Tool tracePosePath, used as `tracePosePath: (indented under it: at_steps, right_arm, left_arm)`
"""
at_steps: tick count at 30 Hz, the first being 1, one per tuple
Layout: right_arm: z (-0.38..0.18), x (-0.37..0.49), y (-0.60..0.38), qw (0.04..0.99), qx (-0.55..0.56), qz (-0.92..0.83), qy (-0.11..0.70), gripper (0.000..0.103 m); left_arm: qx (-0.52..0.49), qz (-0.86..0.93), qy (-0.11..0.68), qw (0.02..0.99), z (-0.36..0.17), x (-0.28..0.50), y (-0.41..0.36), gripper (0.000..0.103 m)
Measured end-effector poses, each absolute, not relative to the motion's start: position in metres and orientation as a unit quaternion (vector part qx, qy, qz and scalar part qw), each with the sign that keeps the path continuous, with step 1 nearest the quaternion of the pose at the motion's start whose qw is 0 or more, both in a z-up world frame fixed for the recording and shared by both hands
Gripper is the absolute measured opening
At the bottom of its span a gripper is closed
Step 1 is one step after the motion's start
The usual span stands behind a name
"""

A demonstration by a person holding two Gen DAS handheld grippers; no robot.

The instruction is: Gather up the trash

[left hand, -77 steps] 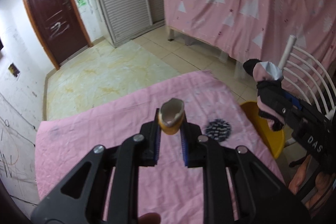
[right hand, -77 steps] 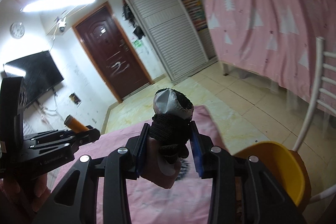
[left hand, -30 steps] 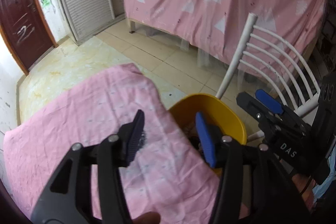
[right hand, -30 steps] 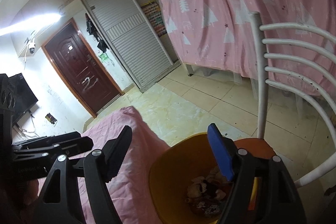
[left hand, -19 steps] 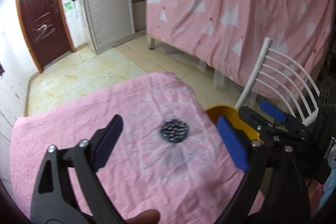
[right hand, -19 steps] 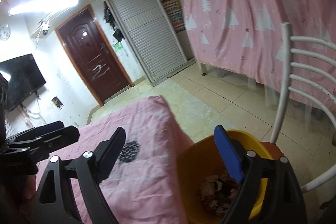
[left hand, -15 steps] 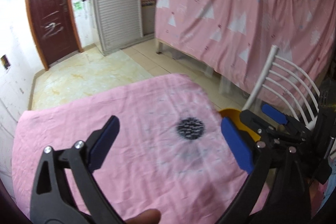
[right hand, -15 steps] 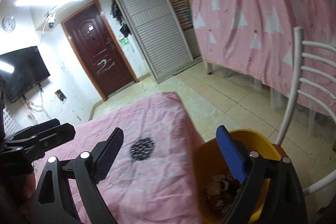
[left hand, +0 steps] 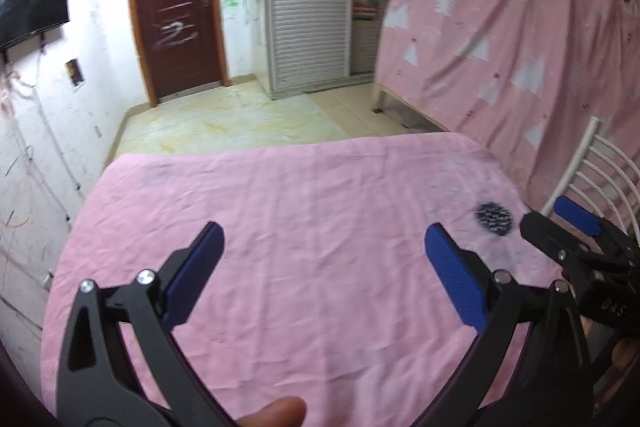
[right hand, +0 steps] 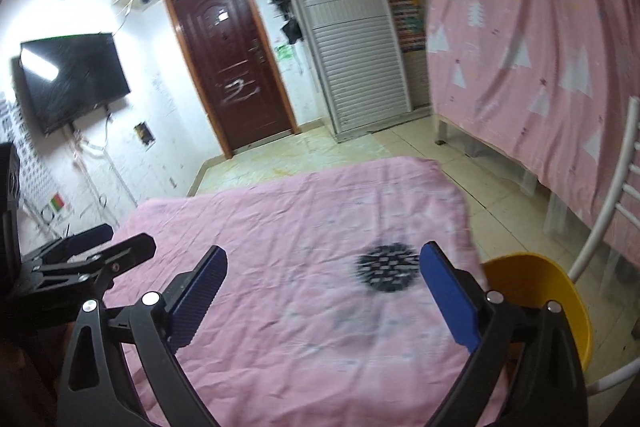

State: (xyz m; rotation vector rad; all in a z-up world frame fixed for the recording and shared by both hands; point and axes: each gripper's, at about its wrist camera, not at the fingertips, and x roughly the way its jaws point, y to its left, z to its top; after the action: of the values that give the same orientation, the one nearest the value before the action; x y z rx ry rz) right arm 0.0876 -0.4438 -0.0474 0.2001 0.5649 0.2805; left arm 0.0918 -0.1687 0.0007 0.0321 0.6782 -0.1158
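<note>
My left gripper (left hand: 322, 231) hangs over the pink-clothed table (left hand: 304, 187), its jaws opening wide with nothing between them. To its right, the right gripper (left hand: 554, 219) shows at the table's edge. In the right wrist view the right gripper (right hand: 323, 250) is also opening and empty, and the left gripper (right hand: 128, 239) sits at the far left. A yellow bin (right hand: 560, 291) stands on a chair seat just off the table's right edge, behind the right finger; its contents are hidden. A dark round patterned patch (right hand: 386, 268) lies flat on the cloth near that edge.
A white slatted chair back (right hand: 616, 187) rises to the right of the bin. A pink curtain with white trees (left hand: 520, 39) hangs along the right side. Tiled floor (left hand: 240, 123), a brown door (left hand: 176, 3) and a wall TV (right hand: 72, 75) lie beyond the table.
Both grippers held trash 2.6 s ago, an orange cup piece and a dark wad, and are empty now. They swung left from above the bin to over the table, jaws spreading wider.
</note>
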Motion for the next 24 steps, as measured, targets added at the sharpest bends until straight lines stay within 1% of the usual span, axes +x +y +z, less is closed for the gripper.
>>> tracePosePath:
  at_steps: [10, 16, 24]
  right_arm:
    - [-0.048, 0.088, -0.382, 0.941, 0.061, 0.179, 0.28, 0.094]
    - [-0.052, 0.092, -0.366, 0.938, 0.049, 0.188, 0.287, 0.094]
    - [-0.052, 0.091, -0.356, 0.94, 0.036, 0.185, 0.285, 0.094]
  left_arm:
    - [-0.001, -0.002, 0.323, 0.946, -0.013, 0.081, -0.113, 0.096]
    - [-0.018, 0.012, 0.324, 0.946, -0.022, 0.077, -0.088, 0.096]
    - [-0.025, 0.013, 0.324, 0.946, -0.029, 0.073, -0.074, 0.096]
